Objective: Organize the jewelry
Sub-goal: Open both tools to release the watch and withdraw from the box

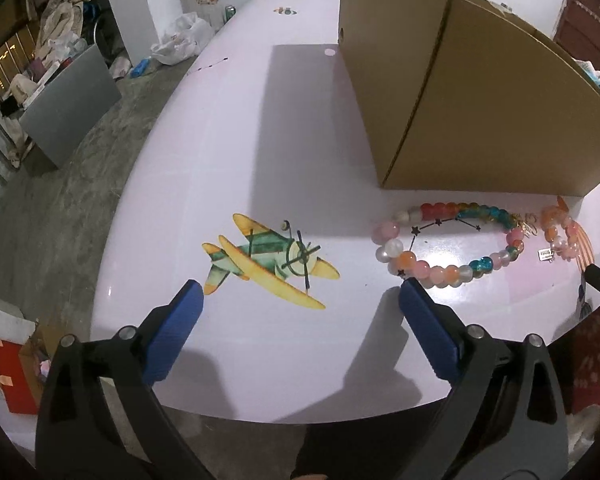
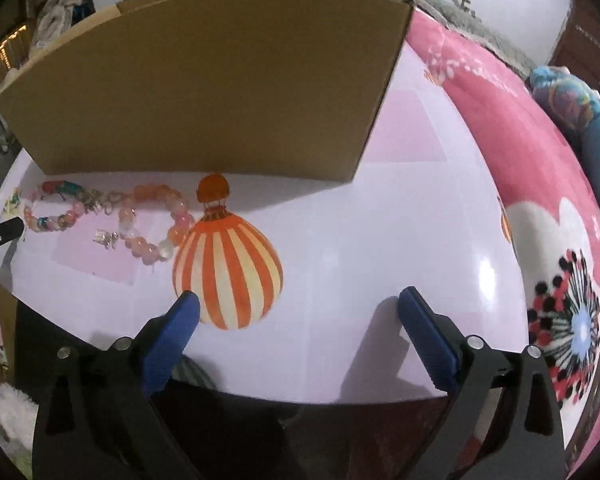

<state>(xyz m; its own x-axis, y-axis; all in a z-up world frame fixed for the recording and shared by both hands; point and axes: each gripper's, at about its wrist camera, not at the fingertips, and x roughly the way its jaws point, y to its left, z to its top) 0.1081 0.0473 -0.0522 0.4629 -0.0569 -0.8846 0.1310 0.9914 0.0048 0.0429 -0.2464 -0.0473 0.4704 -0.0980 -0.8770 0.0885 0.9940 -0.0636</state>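
Hovering released and empty, both hand-held grippers, left (image 1: pixel 300 292) and right (image 2: pixel 298 300), face bare table (image 1: pixel 236 160) before the box (image 1: pixel 480 100).

Pale pink glossy table (image 1: pixel 236 128) printed with a yellow-green seaplane (image 1: pixel 268 260) and an orange-striped balloon (image 2: pixel 228 268). Bare grey concrete floor (image 1: pixel 60 200) to the left, a grey panel (image 1: pixel 68 104) leaning there. White walls (image 1: pixel 120 0) behind, heaped cloth (image 1: pixel 64 4) in the far-left corner. Dark wooden door (image 1: pixel 588 20) far right. Pink floral blanket (image 2: pixel 540 200) beside the table. Soft glare on the tabletop.
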